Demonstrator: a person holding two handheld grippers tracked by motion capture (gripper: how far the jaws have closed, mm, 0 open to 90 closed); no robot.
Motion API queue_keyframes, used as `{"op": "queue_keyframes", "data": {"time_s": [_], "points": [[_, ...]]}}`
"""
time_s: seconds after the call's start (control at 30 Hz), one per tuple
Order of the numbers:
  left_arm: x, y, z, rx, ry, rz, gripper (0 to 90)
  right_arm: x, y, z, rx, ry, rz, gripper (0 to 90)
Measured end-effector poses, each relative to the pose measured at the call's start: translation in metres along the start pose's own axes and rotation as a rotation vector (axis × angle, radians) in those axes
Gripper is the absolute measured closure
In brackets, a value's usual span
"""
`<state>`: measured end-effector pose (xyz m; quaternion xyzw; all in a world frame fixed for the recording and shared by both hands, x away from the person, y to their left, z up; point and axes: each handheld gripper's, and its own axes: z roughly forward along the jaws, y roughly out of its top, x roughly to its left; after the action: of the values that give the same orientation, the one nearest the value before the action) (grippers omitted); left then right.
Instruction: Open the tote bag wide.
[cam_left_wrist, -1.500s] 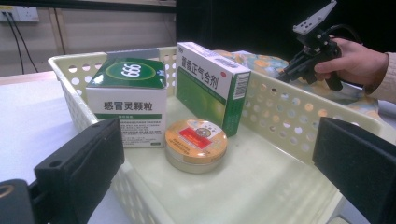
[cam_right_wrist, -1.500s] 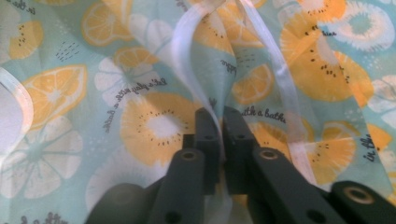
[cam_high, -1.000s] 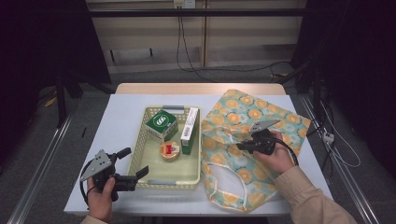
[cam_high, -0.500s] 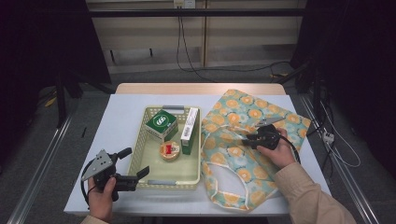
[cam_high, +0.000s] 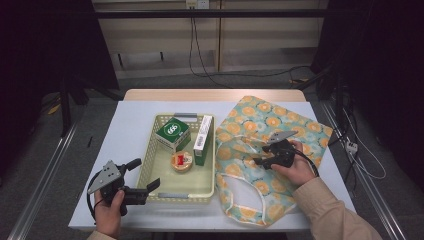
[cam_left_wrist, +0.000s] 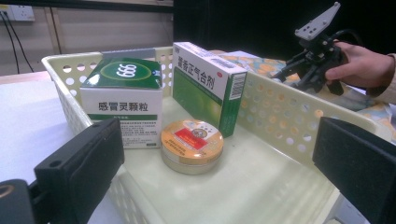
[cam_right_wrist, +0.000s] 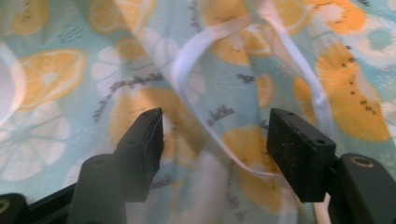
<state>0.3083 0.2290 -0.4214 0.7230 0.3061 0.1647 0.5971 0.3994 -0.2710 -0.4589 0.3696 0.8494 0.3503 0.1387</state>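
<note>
table (cam_high: 135, 125) white | on it: basket (cam_high: 150, 165) ctr, fruit-print bag (cam_high: 295, 125) rt, touching

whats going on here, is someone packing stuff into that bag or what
A person sits at a table with a gripper in each hand. The right gripper is over a fruit-print cloth bag lying flat; its jaws have just been opening and now stand apart above the bag's white strap, gripping nothing. The left gripper hangs open at the near corner of a cream basket holding two green boxes and a round tin. Nothing is in the bag yet as far as can be seen.
</note>
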Motion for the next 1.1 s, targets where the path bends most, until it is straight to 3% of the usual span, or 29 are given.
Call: {"op": "queue_keyframes", "data": {"time_s": [0.17,0.37,0.53,0.7,0.93,1.1], "points": [[0.000,-0.001,0.000,0.003,-0.001,0.001,2.1,-0.012,0.000,0.001,-0.016,-0.016,0.010,52.9],[0.000,0.000,0.001,0.004,-0.002,0.002,2.1,-0.019,0.007,0.002,0.016,-0.023,-0.003,69.9],[0.001,-0.001,0.000,0.004,0.001,0.004,2.1,-0.027,0.009,0.004,0.022,-0.021,0.027,85.8],[0.001,-0.001,0.000,0.008,-0.002,0.001,2.1,-0.032,0.006,0.004,-0.007,-0.004,0.076,89.5],[0.000,0.002,-0.001,0.002,0.005,0.001,2.1,-0.034,0.006,0.002,-0.011,-0.005,0.092,89.9],[-0.002,0.006,0.000,-0.008,-0.013,-0.004,2.2,-0.036,0.011,-0.010,-0.037,0.029,0.103,89.9]]}}
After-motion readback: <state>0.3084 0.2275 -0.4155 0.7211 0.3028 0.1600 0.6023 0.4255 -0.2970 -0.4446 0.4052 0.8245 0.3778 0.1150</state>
